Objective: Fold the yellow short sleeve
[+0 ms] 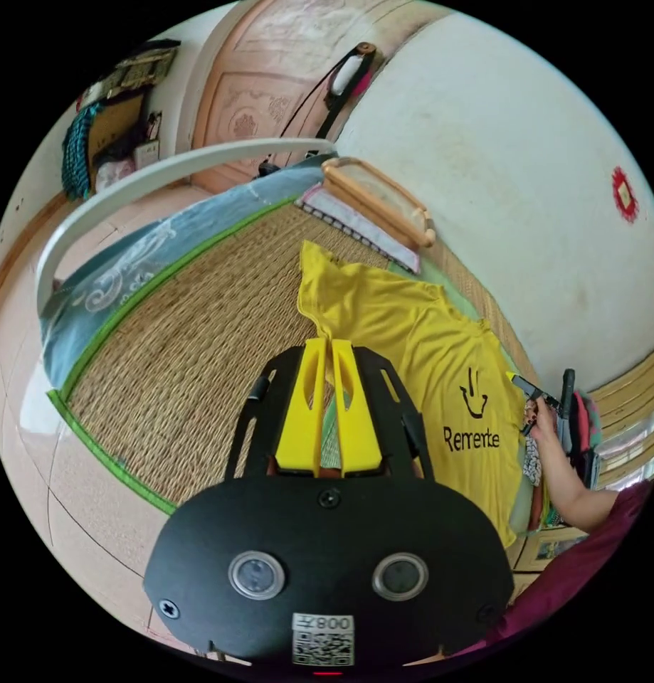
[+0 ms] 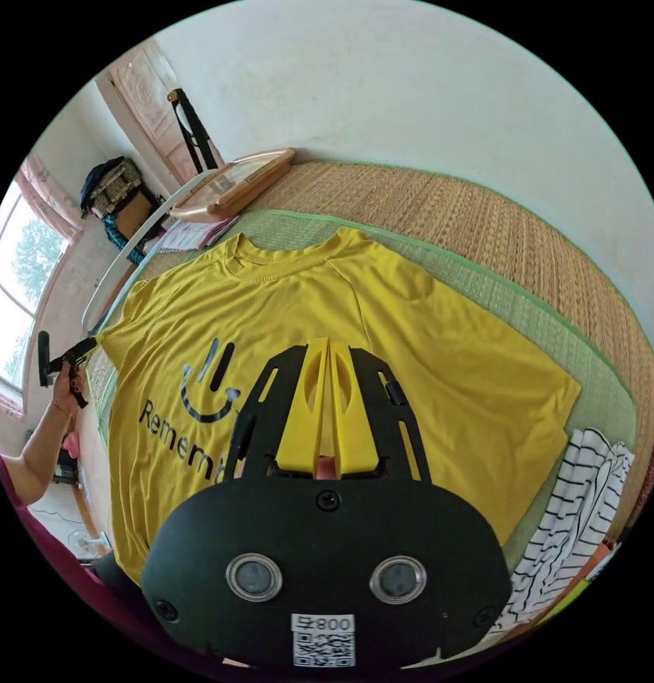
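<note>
The yellow shirt (image 2: 383,334) lies flat and face up on a woven mat (image 2: 483,213) on a bed, its collar toward a framed board (image 2: 230,186) near the wall and its printed smile and lettering in view. In the left gripper view the same shirt (image 1: 419,356) stretches across the mat (image 1: 198,341) beside the white wall.

In the right gripper view, the right gripper (image 2: 329,370) hangs over the shirt's middle with its 2 yellow jaws pressed together, nothing seen between them. In that view the left gripper (image 2: 85,347) sits at the tip of the shirt's sleeve, held by a hand (image 2: 63,395); it seems to touch the sleeve edge, but a true pinch cannot be told at that size.

In the left gripper view, the left gripper (image 1: 328,370) shows its jaws nearly together with a thin gap, at the edge of the shirt; whether cloth is caught between them cannot be told. The right gripper (image 1: 536,391) appears there at the shirt's far side, held by a hand (image 1: 544,420).

A striped cloth (image 2: 576,512) lies just beside the shirt's other sleeve. A white rail (image 1: 163,178) curves round the bed end, and a wooden door (image 1: 270,85) stands beyond it.
</note>
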